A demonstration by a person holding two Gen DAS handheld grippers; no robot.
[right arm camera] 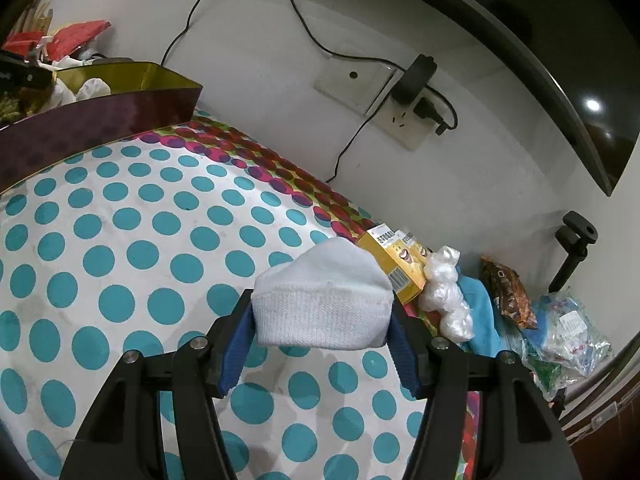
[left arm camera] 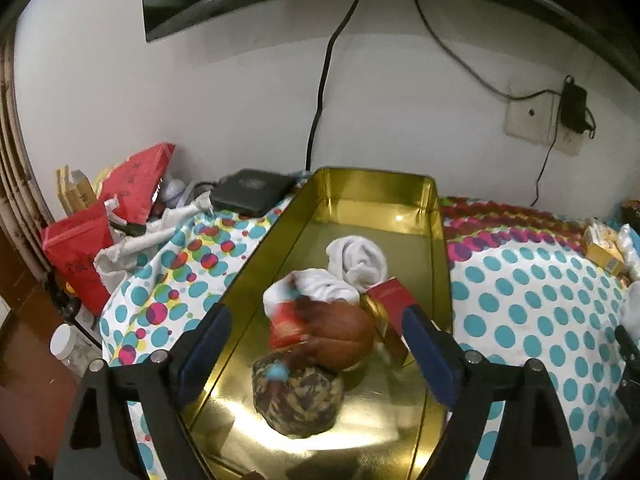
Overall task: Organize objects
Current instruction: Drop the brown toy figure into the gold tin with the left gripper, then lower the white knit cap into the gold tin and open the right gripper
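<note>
red bags [left arm camera: 136, 184]: dark printed characters showed on their faces, too blurred to read
yellow box [right arm camera: 394, 258]: a line of small characters ran along its top edge, not legible; a barcode sat on its lower end, its digits too small to make out
brown packet [right arm camera: 508, 292]: pale lettering crossed its front, unreadable
clear bag [right arm camera: 572, 328]: a white label with red print, too small to read
red box in the tin [left arm camera: 394, 300]: no lettering could be made out
</note>
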